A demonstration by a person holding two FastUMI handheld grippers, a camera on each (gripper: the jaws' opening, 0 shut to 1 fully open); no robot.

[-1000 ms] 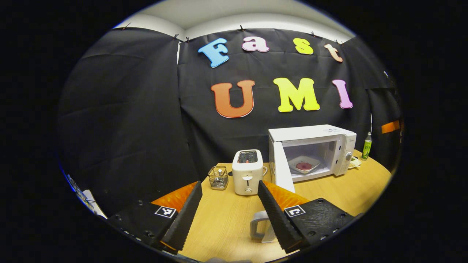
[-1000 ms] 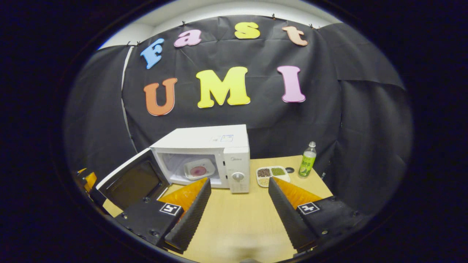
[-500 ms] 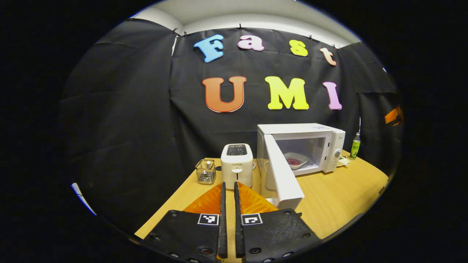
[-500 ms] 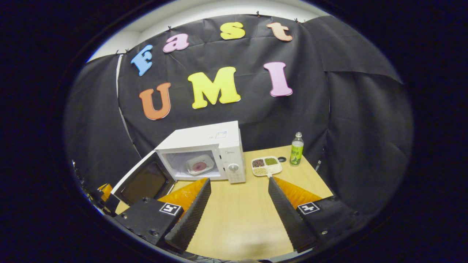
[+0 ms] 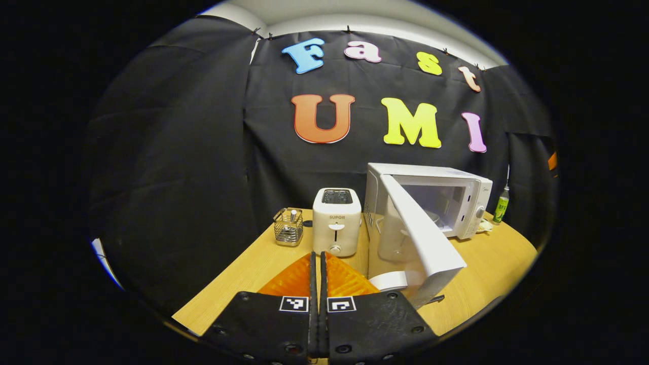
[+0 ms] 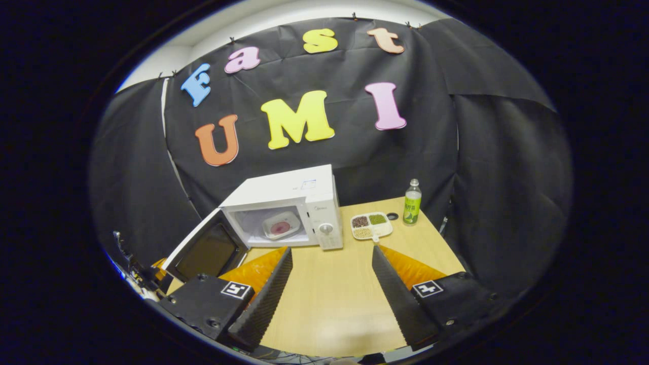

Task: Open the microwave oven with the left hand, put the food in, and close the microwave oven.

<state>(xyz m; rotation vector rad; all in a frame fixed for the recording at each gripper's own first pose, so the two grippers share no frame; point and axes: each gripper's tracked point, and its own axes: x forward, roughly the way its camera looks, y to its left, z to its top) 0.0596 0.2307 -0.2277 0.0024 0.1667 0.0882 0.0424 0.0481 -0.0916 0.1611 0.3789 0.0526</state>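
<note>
A: How far along is this looking to you?

B: Most of it is behind us, I'd judge. The microwave (image 6: 289,213) is standing open on the wooden table (image 6: 329,299), and the plate of food (image 6: 280,226) is already sitting inside its cavity.

A: So only the closing is left?

B: That is how I'm reading it. The door (image 5: 423,238) is hanging out at an angle from the microwave's left side, somewhere around half open, so it is not latched yet.

A: What are the grippers doing?

B: The left gripper (image 5: 319,276) is pointing toward the microwave with its fingers pressed together and nothing between them. It is sitting just beside the door's outer face, near the handle (image 5: 388,281); I can't tell whether it is touching. The right gripper (image 6: 332,289) is hovering in front of the microwave, over bare table, with its fingers spread wide and nothing in them.

A: Anything close enough to get in the way?

B: A toaster (image 5: 336,228) is standing just to the left of the microwave, with a small wire basket (image 5: 287,233) beyond it. To the right of the microwave a divided tray (image 6: 371,225) and a green bottle (image 6: 412,202) are sitting well out of the door's swing.

A: So a push on the door would finish it?

B: In my judgement, yes, until it is shutting flush.
</note>
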